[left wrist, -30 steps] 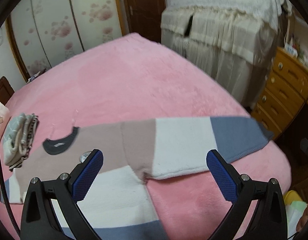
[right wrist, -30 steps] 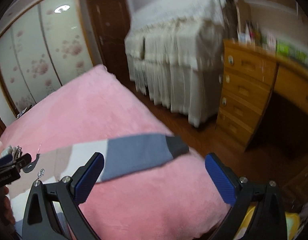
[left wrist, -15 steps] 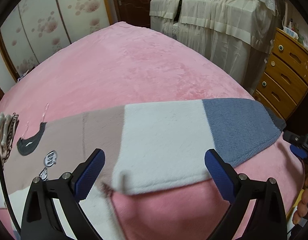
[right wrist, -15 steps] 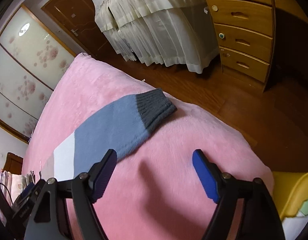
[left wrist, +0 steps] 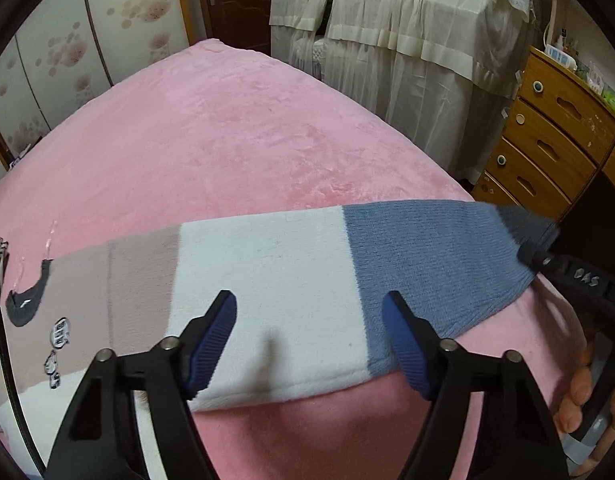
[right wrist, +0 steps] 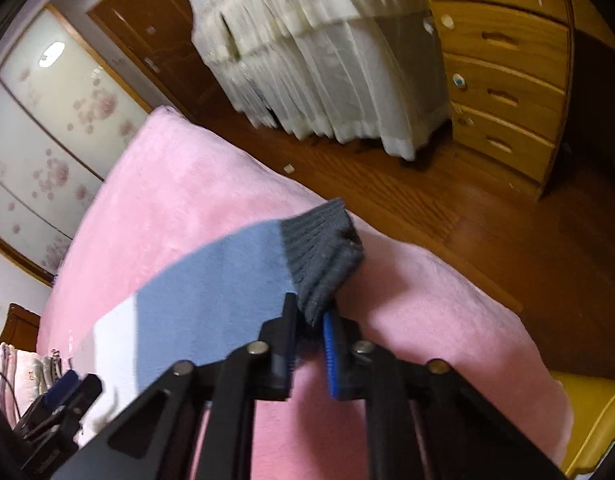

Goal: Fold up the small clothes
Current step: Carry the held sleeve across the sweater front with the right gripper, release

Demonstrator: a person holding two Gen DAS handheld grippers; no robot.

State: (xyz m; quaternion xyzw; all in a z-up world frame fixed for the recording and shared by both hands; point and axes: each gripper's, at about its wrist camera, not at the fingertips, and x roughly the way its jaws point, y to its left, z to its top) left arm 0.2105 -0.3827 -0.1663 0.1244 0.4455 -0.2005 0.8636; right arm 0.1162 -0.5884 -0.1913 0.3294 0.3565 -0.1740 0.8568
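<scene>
Sweater sleeve (left wrist: pixel 291 276) in knitted bands of beige, white and blue, ending in a dark grey ribbed cuff (right wrist: pixel 323 256), lies stretched flat across the fluffy pink blanket (left wrist: pixel 227 136) covering the bed, with the rest of the sweater's beige body and grey neckline at the left edge of the left wrist view. Over the white band, the left gripper (left wrist: pixel 309 340) hovers with its blue-padded jaws partly apart and closing; the cloth lies beneath and between them, and the pads do not yet press on it. At the sleeve's far end, the right gripper (right wrist: pixel 309 320) has its jaws nearly together and closing, pinching the lower corner of the grey cuff between the pads, with the cuff bunched up slightly above them. Beside the bed stand a wooden chest of drawers (left wrist: pixel 555 128) and a piece of furniture draped in cream lace cloth (left wrist: pixel 399 48); a wardrobe with flower-printed sliding doors (left wrist: pixel 87 52) is behind.
</scene>
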